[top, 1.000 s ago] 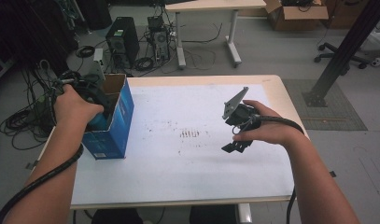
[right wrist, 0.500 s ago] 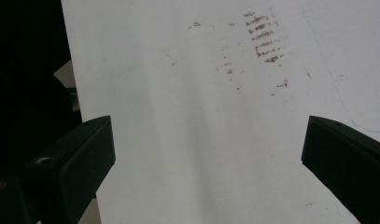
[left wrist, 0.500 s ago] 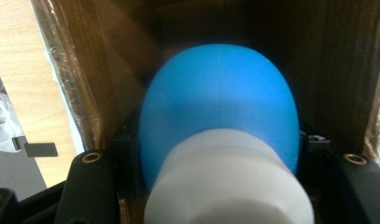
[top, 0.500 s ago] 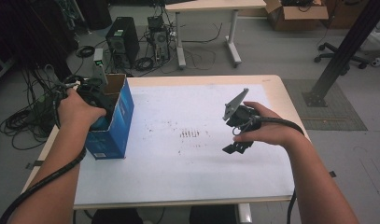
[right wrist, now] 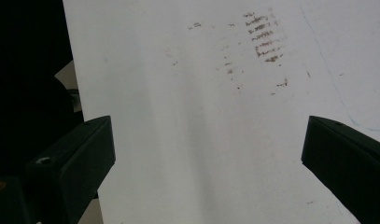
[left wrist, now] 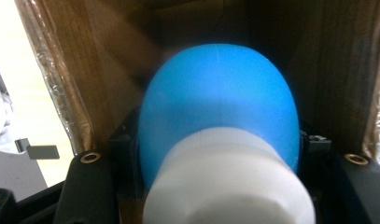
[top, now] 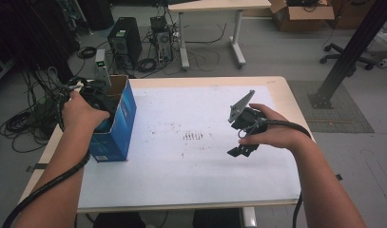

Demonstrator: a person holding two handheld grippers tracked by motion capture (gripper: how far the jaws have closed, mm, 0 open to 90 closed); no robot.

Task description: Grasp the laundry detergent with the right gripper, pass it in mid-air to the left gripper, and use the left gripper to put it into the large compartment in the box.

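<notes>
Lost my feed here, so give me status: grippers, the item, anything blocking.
Left gripper shut on blue-and-white bulb, inside blue cardboard box. Right gripper open, nothing between jaws, over white table sheet. Nothing blocking.

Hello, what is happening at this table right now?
A person works with a gripper in each hand. The left gripper is inside the open blue cardboard box at the table's left edge, shut on a blue and white rounded object. The right gripper hovers open over the white table, holding nothing.
</notes>
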